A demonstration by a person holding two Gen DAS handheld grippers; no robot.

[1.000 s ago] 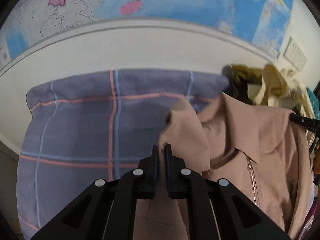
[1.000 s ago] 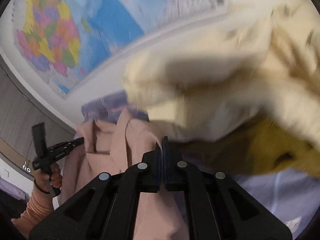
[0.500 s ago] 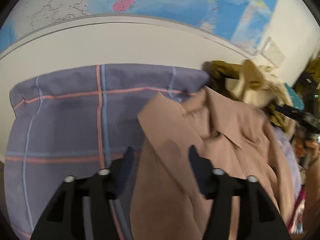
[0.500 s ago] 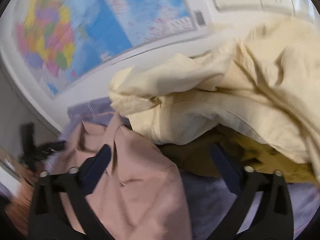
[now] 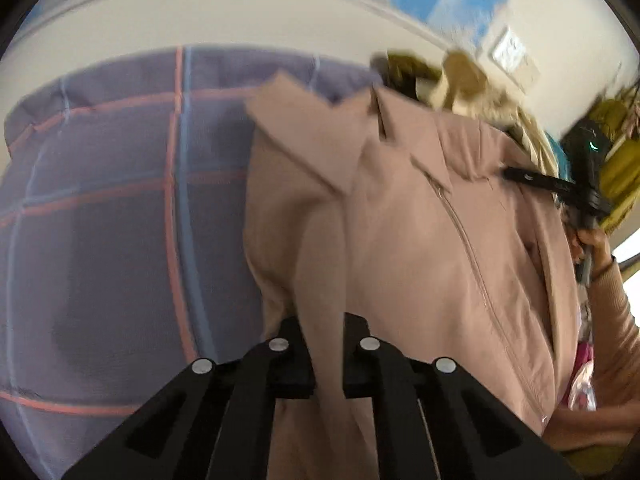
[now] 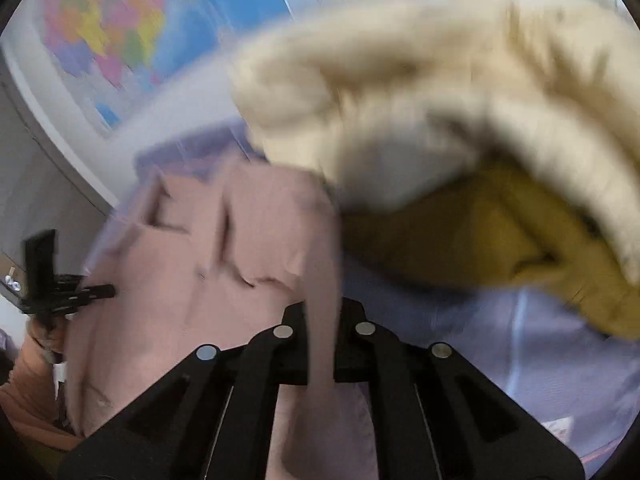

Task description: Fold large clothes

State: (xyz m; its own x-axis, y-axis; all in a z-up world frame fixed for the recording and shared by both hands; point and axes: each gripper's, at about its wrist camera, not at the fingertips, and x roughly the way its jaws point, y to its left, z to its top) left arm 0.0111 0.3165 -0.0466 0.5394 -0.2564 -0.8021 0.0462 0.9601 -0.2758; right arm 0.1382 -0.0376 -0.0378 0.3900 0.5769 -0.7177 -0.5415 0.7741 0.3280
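Behind everything hangs a wall map, its print too blurred to read, cropped by both lenses. Below it lies a purple checked bedcover, and on that the one pink zip-front jacket, collar toward the map. The left gripper has just snapped closed on a fold of the jacket's edge; cloth runs up between its fingers. The right gripper has likewise just closed and pinches a strip of the same pink cloth on the jacket's other side. Beside the jacket, away from the left gripper, two more garments are heaped: a cream one smeared by motion, and a mustard one half hidden beneath it. A wall plate near the map shows no legible marking.
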